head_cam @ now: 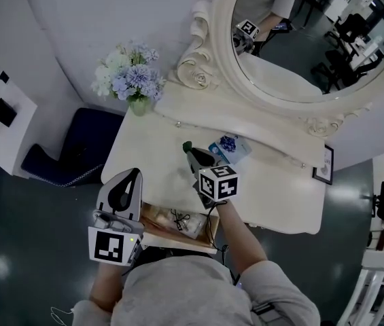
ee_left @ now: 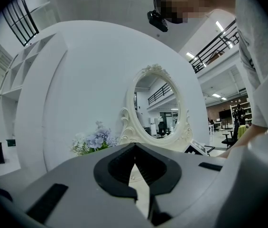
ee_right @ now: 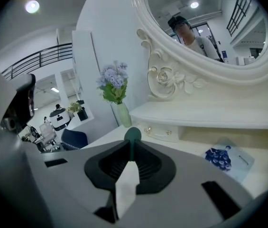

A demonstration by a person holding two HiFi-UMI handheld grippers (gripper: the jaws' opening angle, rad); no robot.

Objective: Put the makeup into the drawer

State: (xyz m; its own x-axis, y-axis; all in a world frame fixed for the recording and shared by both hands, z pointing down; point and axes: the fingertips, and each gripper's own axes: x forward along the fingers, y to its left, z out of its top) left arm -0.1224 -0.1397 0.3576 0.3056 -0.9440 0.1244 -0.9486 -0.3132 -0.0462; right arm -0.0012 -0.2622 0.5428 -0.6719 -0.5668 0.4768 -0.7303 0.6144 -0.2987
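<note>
My right gripper (head_cam: 192, 155) hangs above the middle of the cream dressing table (head_cam: 144, 148), shut on a makeup tube. The tube's white body (ee_right: 126, 186) sits between the jaws and its dark green cap (ee_right: 133, 134) pokes out past the tips. The cap (head_cam: 187, 145) also shows in the head view. Below the table's front edge the drawer (head_cam: 156, 214) stands pulled out, with several small items inside. My left gripper (head_cam: 134, 175) is at the table's front left beside the drawer, its jaws shut with nothing between them; in its own view the gripper (ee_left: 134, 148) points level at the mirror.
A blue-patterned packet (head_cam: 230, 148) lies on the table just right of my right gripper; the packet (ee_right: 228, 158) also shows in the right gripper view. A vase of pale flowers (head_cam: 129, 80) stands at the back left. The oval mirror (head_cam: 300, 39) rises behind a small shelf. A navy chair (head_cam: 76, 148) is left of the table.
</note>
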